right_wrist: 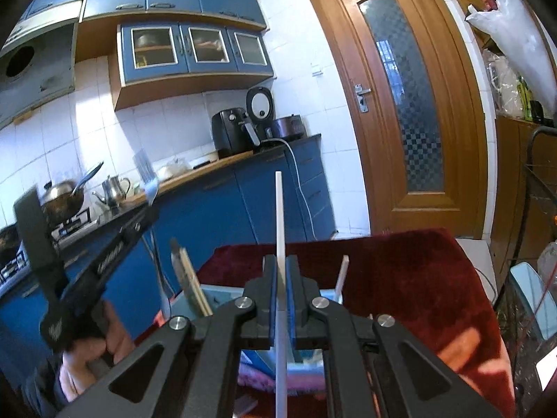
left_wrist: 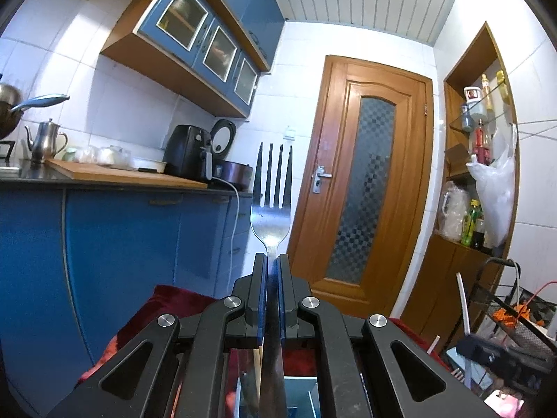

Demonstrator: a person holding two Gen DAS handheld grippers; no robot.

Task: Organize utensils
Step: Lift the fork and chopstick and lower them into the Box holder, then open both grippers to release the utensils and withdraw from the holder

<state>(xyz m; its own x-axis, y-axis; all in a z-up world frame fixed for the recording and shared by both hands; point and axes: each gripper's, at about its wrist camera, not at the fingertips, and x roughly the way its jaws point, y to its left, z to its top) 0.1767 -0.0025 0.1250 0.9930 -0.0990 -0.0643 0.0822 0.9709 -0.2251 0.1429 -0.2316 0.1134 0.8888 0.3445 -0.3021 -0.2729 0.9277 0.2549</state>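
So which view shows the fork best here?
The left wrist view: the fork stands sharp and centred, four tines up, its neck clamped by the left gripper. The right wrist view catches it only as a small motion-blurred shape at far left, above the left gripper's body.

The left wrist view looks forward along the left tool (left_wrist: 272,261), tilted upward and level with the blue lower cabinets (left_wrist: 122,240), facing the wooden door (left_wrist: 362,181). The right wrist view looks along the right tool (right_wrist: 282,264) from higher and farther back, over the red-covered table (right_wrist: 400,271). Both share the door (right_wrist: 400,104), the air fryer (left_wrist: 188,153) (right_wrist: 229,132) and the wall cupboards (left_wrist: 209,52) (right_wrist: 195,52). The left tool (right_wrist: 139,219) shows left of the right one.
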